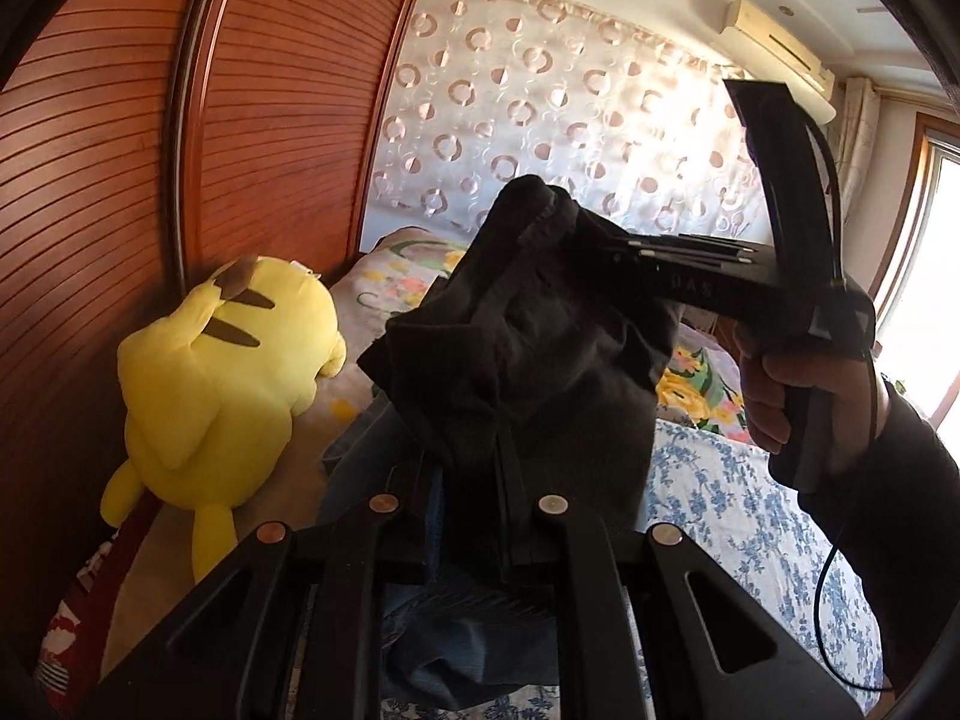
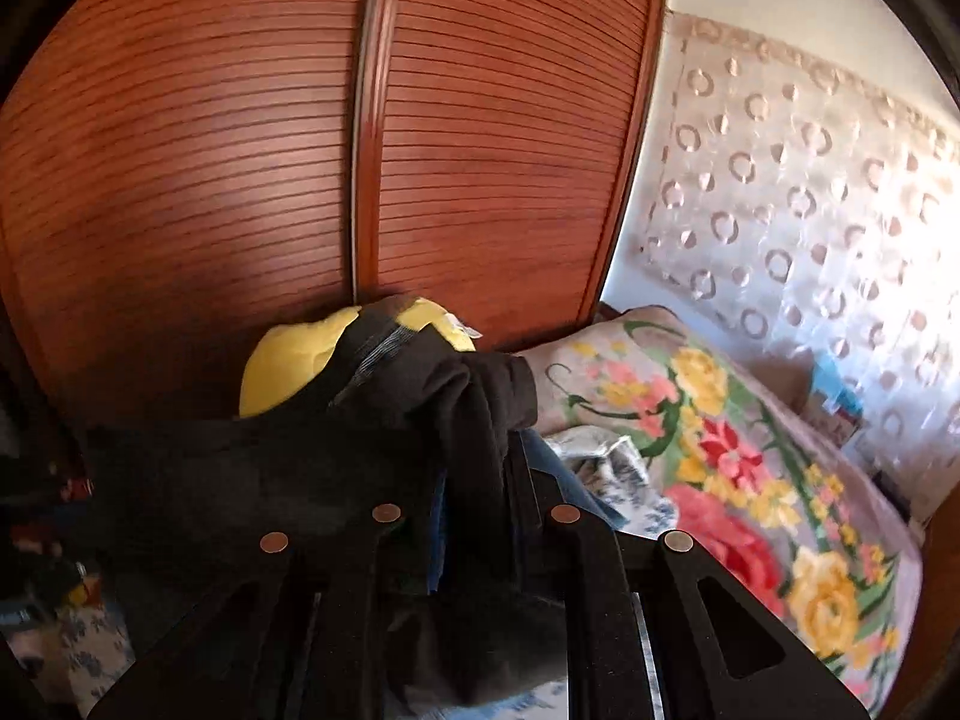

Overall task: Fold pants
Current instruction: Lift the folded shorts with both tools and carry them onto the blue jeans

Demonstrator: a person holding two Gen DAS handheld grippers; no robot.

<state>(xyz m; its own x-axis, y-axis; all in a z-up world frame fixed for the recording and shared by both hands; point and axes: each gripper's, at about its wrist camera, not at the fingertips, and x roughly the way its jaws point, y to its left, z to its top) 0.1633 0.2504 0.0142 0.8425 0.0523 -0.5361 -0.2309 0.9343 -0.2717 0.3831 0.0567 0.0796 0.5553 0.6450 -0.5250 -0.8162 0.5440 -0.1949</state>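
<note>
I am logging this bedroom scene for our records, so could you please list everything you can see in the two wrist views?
pants: one, black, held up above the bed between both grippers
plush toy: one, yellow with dark ear tips, against the wardrobe
jeans: one, blue, on the bed under the pants
floral blanket: one, red, yellow and green, at the head of the bed
bedsheet: one, white with blue flowers, on the bed
wardrobe: one, reddish wood, slatted doors
curtain: one, pale with ring pattern, behind the bed
air conditioner: one, cream, high on the wall
left gripper: black, shut on the pants
right gripper: black, shut on the pants
hand: one, on the right gripper's handle
</note>
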